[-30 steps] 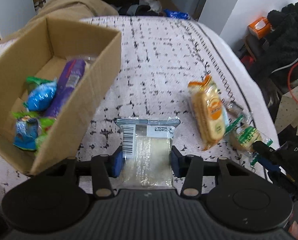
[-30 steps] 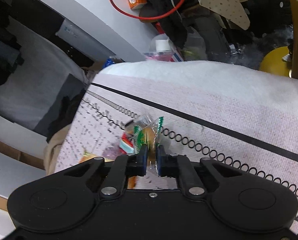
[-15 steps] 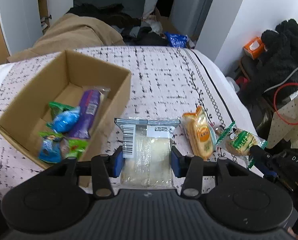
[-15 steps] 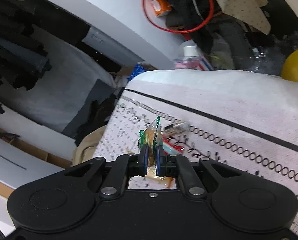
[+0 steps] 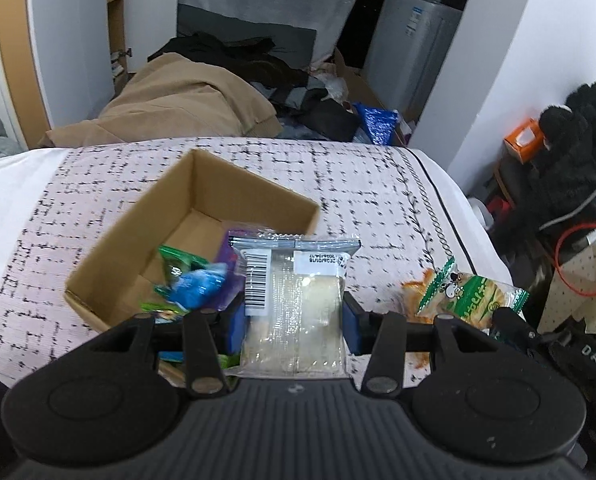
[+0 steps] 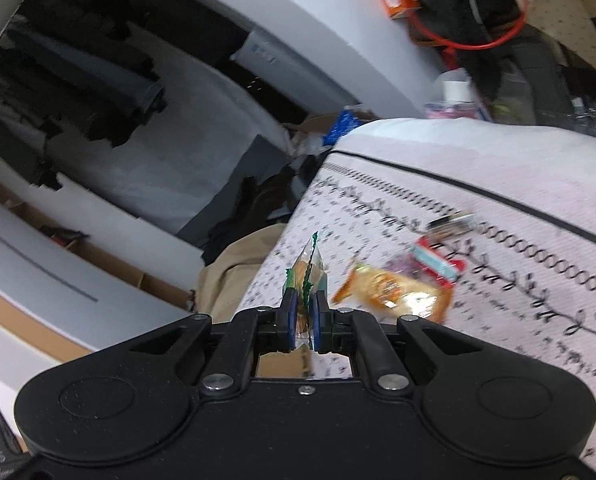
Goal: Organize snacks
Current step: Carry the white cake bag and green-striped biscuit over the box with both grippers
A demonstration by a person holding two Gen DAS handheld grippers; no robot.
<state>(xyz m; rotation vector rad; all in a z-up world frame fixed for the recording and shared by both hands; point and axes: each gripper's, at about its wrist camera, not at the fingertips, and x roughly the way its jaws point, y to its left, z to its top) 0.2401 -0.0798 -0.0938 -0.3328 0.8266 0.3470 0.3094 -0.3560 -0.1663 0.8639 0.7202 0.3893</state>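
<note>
Both snacks have come up off the bed since a second ago. My left gripper (image 5: pixel 293 322) clamps one clear pack (image 5: pixel 293 300) over the near edge of the one box (image 5: pixel 257 188), so it can drop soon. My right gripper (image 6: pixel 302 316) pinches one green pack (image 6: pixel 306 270). Two packs stay on the bed (image 6: pixel 498 184); four or so sit boxed

Both wrist views above bed (image 5: pixel 378 184) — close, overlapping.
</note>
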